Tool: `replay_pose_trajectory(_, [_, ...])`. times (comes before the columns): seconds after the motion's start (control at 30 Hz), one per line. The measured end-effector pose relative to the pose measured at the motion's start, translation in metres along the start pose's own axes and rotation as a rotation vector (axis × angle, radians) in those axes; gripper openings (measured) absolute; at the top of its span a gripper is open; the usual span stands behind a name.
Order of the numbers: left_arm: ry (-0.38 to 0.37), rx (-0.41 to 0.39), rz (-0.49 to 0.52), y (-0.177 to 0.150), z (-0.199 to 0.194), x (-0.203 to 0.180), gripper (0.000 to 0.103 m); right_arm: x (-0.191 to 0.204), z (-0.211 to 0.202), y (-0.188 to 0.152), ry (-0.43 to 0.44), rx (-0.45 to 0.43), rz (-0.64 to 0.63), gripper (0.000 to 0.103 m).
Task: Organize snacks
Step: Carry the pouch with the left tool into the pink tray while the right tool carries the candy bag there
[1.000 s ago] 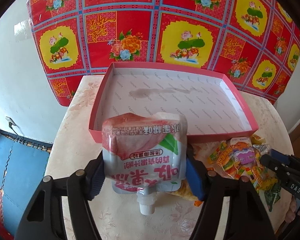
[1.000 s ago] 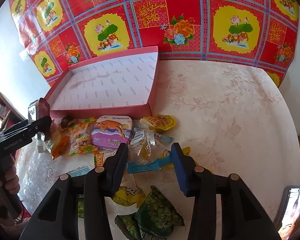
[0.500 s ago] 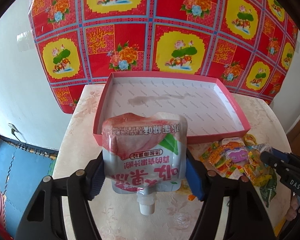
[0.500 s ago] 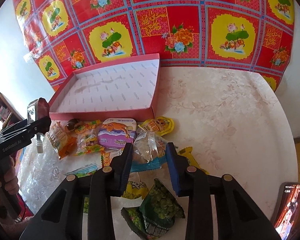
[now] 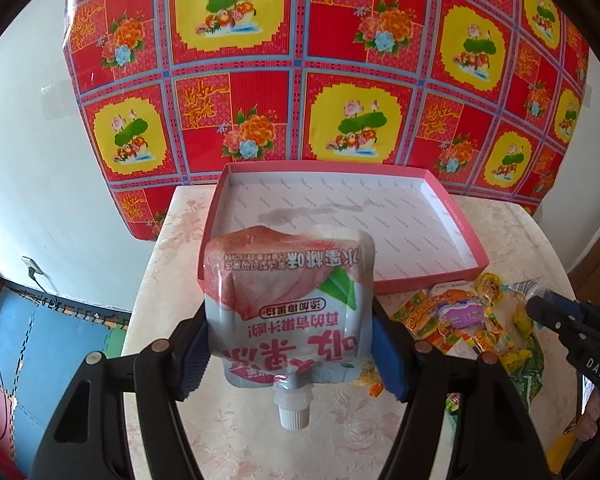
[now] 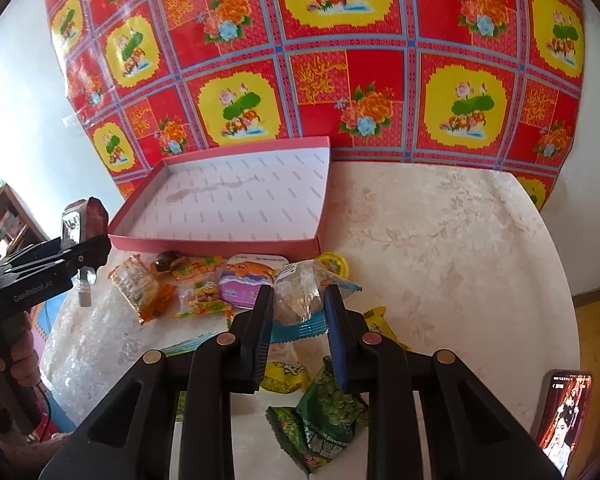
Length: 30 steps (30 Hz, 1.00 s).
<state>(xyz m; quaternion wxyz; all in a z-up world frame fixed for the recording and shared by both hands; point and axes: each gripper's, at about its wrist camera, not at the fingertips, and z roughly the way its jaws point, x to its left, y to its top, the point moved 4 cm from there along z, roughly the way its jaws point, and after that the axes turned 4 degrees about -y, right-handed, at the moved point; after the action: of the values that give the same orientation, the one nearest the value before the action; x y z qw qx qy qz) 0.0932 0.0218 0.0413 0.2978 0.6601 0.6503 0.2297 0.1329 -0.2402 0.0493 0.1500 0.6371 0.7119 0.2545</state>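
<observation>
My left gripper point(image 5: 290, 346) is shut on a pink-and-white peach drink pouch point(image 5: 288, 292), held upside down with its white cap hanging, in front of the near wall of the empty pink box point(image 5: 456, 224). In the right wrist view the same pouch shows at the left edge point(image 6: 74, 226). My right gripper point(image 6: 299, 300) is closing on a clear snack packet point(image 6: 300, 280) with a blue sealed edge; both pads press its sides, just above the snack pile in front of the pink box point(image 6: 220, 242).
Loose snacks lie along the box's front: a purple tub point(image 6: 246, 280), orange and yellow packets point(image 6: 140, 286), a yellow jelly cup point(image 6: 334, 264), a green pea packet point(image 6: 332, 404). A phone point(image 6: 566, 416) lies at the table's right edge. Bare pale tabletop point(image 6: 440, 240) spreads right.
The right jaws have narrowed from wide apart until they squeeze the clear packet, and it has come up off the pile. Both hands have risen slightly; the left still holds the pouch.
</observation>
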Motion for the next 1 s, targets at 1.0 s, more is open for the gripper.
replay_pose_trajectory(1.0, [0.003,-0.009,0.024,0.05,0.022,-0.002,0.073,0.035,0.013,0.045,0.078,-0.033,-0.064,0.026])
